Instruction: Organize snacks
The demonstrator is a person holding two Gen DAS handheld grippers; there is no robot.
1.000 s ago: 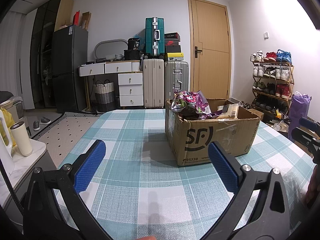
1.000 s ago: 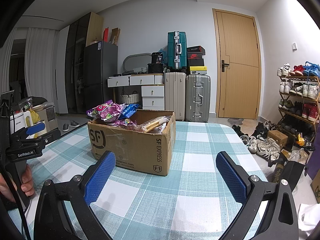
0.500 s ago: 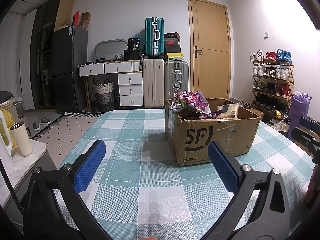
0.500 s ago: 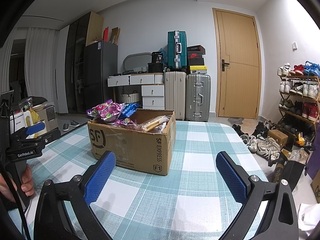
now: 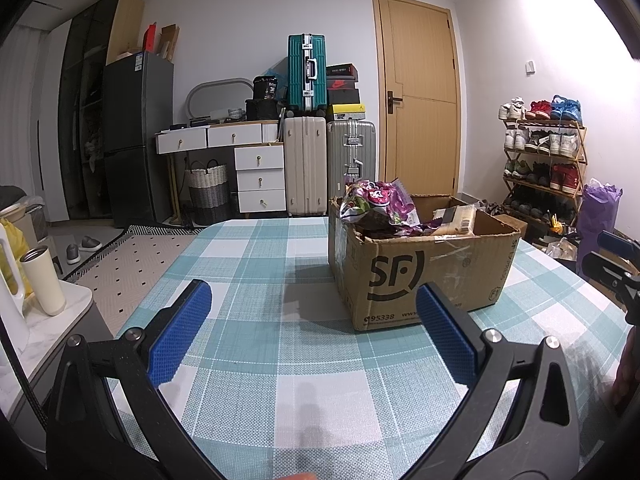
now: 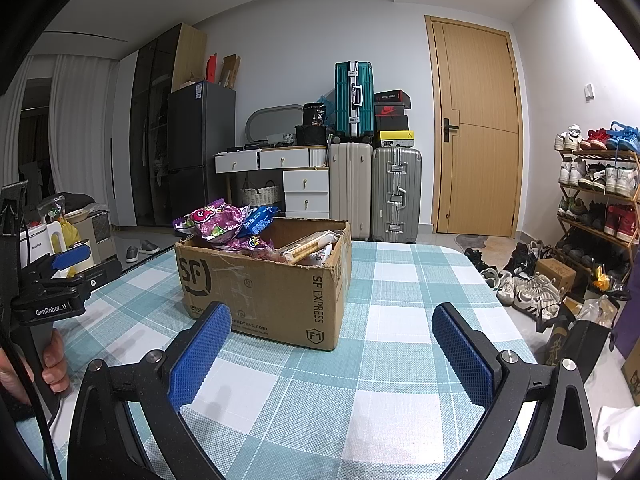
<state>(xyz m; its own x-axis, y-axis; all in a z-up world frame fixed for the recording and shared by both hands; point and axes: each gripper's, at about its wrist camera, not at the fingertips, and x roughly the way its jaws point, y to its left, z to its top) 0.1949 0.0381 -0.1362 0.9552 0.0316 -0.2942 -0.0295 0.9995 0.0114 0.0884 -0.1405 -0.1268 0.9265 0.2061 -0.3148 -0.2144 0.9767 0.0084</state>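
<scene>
Left wrist view, box: the cardboard box (image 5: 424,264) stands on the checked tabletop (image 5: 280,360), ahead and to the right of the left tool (image 5: 312,336), well apart from it.
Snacks: a purple bag (image 5: 380,204) sits heaped above the box rim at its left end; a pale packet (image 5: 456,218) leans at the right; other packets under them are too jumbled to tell apart.
Blue bag: seen only from the right wrist, a blue bag (image 6: 260,218) lies behind the purple one.
Left tool: released, jaws wide, nothing between them.
Right tool: the right tool (image 6: 332,352) is likewise spread and empty, with the box's corner ahead to its left.
Risk, heap: the purple bag looks loosely perched, so a pull on a lower packet would likely tip it over the rim.
Risk, crush: puffed bags may burst or crumple if the pads close hard.
Risk, box: a push on the light wall could slide the whole box across the cloth.
Risk, tools: both reaching in together may collide, since the opening is narrow.
</scene>
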